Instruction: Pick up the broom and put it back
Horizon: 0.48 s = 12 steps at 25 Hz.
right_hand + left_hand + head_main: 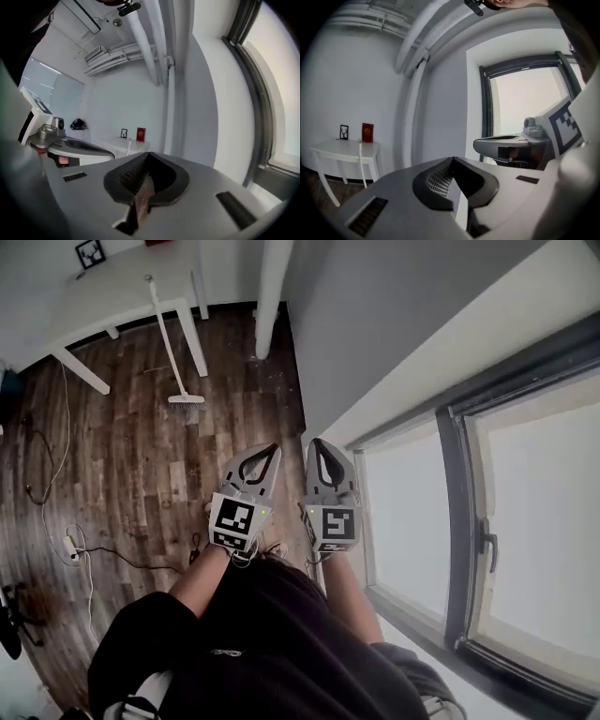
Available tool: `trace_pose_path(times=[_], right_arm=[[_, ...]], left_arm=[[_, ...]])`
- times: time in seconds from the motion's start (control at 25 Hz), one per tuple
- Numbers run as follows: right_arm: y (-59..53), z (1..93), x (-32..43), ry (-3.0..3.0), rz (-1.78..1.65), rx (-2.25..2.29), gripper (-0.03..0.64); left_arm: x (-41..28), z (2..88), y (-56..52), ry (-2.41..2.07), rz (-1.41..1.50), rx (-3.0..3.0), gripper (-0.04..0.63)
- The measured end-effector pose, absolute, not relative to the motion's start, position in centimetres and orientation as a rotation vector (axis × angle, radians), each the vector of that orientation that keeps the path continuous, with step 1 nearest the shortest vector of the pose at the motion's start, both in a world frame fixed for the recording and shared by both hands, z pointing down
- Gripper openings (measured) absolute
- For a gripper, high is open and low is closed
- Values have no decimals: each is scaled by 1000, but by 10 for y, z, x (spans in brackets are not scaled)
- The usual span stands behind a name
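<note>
Both closed and empty, left tool [270, 450] beside right tool [317, 444], broom [171, 338] leaning on white table [112, 292]

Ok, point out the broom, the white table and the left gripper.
broom [166, 338], head view, on its handle.
white table [112, 292], head view, on its bare top.
left gripper [270, 450], head view, midway between its fingers.

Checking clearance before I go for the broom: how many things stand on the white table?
2. A black picture frame and, right of it in the left gripper view, a red card, both upright. Smaller things may go unseen.
</note>
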State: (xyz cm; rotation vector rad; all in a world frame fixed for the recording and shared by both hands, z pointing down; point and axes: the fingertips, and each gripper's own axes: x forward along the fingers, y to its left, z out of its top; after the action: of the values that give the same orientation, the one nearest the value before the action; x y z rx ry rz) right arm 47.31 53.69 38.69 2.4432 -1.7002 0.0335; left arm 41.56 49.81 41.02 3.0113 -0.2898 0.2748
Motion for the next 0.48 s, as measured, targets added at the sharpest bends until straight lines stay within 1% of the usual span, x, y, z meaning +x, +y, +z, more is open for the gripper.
trace_pose_path(times=[0.2, 0.48], right_arm=[[451, 389, 428, -1929, 19, 2288, 21], [327, 398, 323, -2278, -19, 1936, 21]], left_arm=[[362, 408, 420, -591, 243, 2962, 0], [250, 415, 318, -1072, 223, 2803, 0]])
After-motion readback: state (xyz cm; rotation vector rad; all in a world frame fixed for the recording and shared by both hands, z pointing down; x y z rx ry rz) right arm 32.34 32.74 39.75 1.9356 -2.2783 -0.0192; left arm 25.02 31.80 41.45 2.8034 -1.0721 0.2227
